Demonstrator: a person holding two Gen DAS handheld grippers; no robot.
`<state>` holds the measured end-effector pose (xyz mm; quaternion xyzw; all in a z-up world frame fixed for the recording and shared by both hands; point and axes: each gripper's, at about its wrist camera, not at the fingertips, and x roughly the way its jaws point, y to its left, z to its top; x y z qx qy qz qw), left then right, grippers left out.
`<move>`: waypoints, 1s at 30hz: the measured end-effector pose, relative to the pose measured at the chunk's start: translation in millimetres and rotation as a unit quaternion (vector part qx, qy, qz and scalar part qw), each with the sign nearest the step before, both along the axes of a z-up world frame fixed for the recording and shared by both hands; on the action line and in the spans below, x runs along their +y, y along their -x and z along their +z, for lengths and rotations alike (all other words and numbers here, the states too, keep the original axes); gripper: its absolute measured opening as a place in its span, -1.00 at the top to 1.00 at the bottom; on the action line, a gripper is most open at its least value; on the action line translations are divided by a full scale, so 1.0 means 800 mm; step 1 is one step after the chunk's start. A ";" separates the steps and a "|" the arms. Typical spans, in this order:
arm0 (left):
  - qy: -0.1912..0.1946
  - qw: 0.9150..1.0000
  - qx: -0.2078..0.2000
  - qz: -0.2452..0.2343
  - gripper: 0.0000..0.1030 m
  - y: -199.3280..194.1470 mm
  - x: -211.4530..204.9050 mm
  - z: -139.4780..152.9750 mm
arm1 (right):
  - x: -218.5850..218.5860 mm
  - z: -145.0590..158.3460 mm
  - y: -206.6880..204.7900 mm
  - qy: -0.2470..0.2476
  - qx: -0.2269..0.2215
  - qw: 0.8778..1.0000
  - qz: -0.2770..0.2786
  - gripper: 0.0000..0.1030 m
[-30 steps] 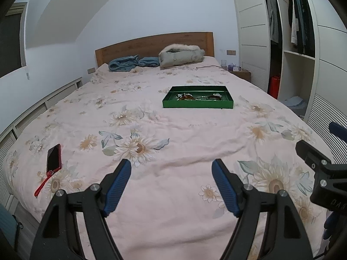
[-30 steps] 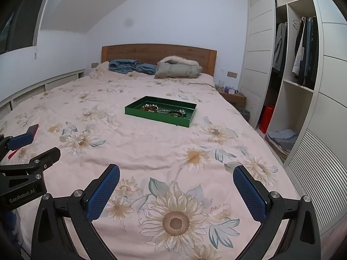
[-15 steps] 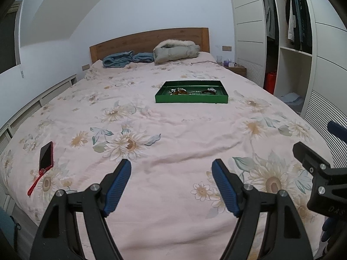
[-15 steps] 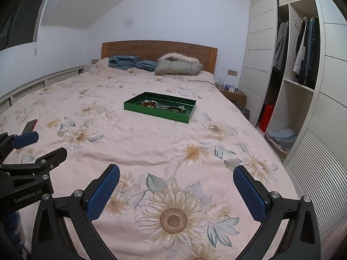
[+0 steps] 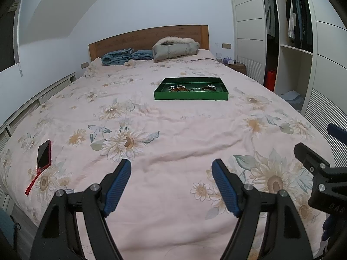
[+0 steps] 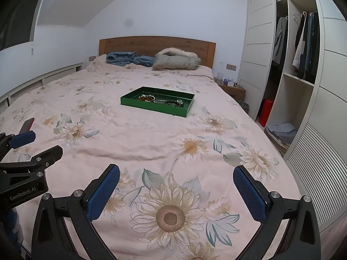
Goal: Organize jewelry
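Past the middle of the bed (image 5: 173, 130), toward the headboard: green tray (image 5: 190, 96), square to the foot edge, with the jewelry (image 5: 190, 88) bunched along its far side. Pieces tangled together and too small to tell apart. Well apart from both grippers.

Left gripper (image 5: 171, 166) spread wide and holding nothing, over the foot end of the bed. Right gripper (image 6: 175, 173) spread wider, likewise bare, just beside it on the right.

Likely trouble, judging from here:
- Soft quilt under the tray: pressing on one rim probably tips or slides it and shakes the contents into a worse knot.
- Tangled chains: pinching one probably drags up a neighbour, then drops it.
- Anything spilled onto the flowered quilt: hard to spot among the print and the wrinkles.
- Two grippers close side by side: risk of knocking together when both reach into one small tray.

Round about: phone (image 5: 44, 153) with a red strap (image 5: 32, 183) near the left edge at the foot end, well clear of the path. Blue blanket (image 5: 121, 57) and grey jacket (image 5: 175, 48) against the headboard, beyond the tray. Open wardrobe (image 5: 292, 43) along the right side, nightstand (image 5: 236, 67) by the right head corner. Between grippers and tray only wrinkled quilt, nothing blocking.
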<state>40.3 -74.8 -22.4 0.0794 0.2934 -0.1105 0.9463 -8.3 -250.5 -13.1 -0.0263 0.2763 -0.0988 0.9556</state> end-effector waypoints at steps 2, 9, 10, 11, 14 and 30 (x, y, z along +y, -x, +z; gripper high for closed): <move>0.001 1.000 0.001 0.000 -0.47 -0.002 0.002 -0.001 | 0.000 -0.001 -0.001 0.000 0.001 1.000 0.000 -0.99; 0.002 1.000 0.004 0.000 -0.47 -0.002 0.003 -0.003 | 0.001 -0.004 -0.003 0.001 0.006 1.000 0.000 -0.99; 0.002 1.000 0.005 0.001 -0.47 -0.003 0.003 -0.004 | 0.001 -0.005 -0.004 0.001 0.007 1.000 0.000 -0.99; 0.002 1.000 0.005 0.001 -0.47 -0.003 0.004 -0.005 | 0.001 -0.005 -0.004 0.001 0.008 1.000 0.000 -0.99; 0.001 1.000 0.006 0.001 -0.47 -0.004 0.004 -0.007 | 0.000 -0.007 -0.005 0.000 0.009 1.000 0.000 -0.99; -0.007 1.000 0.012 0.004 -0.47 -0.010 0.004 -0.014 | -0.002 -0.014 -0.009 -0.002 0.016 1.000 -0.001 -0.99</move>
